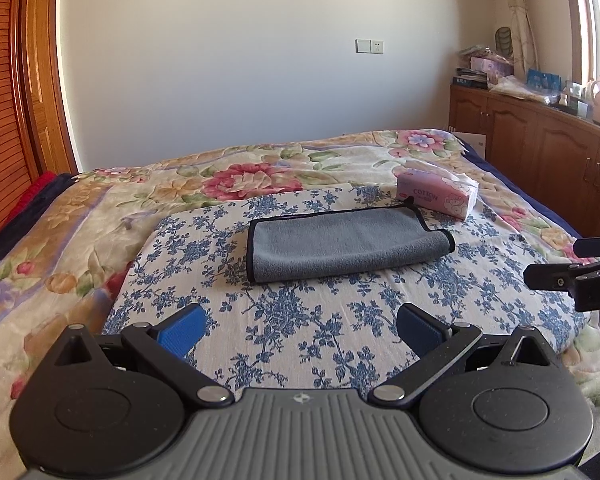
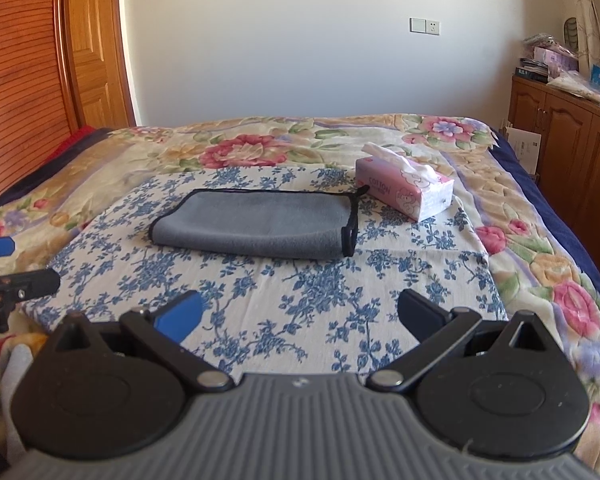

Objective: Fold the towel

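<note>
A grey towel (image 1: 340,246) with black edging lies folded in half on a blue-flowered white cloth (image 1: 300,340) on the bed; it also shows in the right wrist view (image 2: 260,226). My left gripper (image 1: 300,326) is open and empty, held short of the towel above the cloth. My right gripper (image 2: 300,316) is open and empty, also short of the towel. The right gripper's fingers (image 1: 572,272) show at the right edge of the left wrist view. The left gripper's fingers (image 2: 4,264) show at the left edge of the right wrist view.
A pink tissue box (image 1: 436,196) sits just behind the towel's right end, also in the right wrist view (image 2: 406,192). A flowered blanket (image 1: 240,176) covers the bed. Wooden cabinets (image 1: 540,140) stand on the right, a wooden door (image 1: 20,80) on the left.
</note>
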The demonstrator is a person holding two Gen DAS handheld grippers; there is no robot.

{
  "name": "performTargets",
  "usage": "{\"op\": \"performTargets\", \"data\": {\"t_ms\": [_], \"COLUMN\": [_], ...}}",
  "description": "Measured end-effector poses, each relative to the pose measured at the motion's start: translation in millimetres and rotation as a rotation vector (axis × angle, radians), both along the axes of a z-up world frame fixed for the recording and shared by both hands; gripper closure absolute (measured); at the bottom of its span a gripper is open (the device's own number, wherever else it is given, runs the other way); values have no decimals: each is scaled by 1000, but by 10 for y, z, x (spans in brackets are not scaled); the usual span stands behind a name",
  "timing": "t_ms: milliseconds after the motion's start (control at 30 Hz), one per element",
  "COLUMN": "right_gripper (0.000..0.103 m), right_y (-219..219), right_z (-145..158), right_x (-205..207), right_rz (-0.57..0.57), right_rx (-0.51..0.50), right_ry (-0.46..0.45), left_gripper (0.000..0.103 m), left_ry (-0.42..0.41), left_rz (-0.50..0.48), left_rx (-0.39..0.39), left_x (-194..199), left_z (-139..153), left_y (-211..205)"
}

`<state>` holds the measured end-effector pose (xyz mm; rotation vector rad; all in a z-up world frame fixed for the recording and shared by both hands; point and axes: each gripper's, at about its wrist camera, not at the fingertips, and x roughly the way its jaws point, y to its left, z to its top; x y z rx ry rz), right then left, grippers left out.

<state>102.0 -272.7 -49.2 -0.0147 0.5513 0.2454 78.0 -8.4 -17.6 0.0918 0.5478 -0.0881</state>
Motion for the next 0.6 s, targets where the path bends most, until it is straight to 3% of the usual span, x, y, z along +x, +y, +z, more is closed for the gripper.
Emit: {"op": "performTargets", "data": {"t_ms": [600], "right_gripper": [0], "right_y": [57], "right_z": [-4], "right_x": [-262], "right_rz": [-9], "right_rx": [-8], "right_ry": [-14], "left_gripper": [0], "left_ry": [-12], "left_rz": [18], "left_rx": [5], "left_x": [-318], "left_z": [-198], "left_y": [53]}}
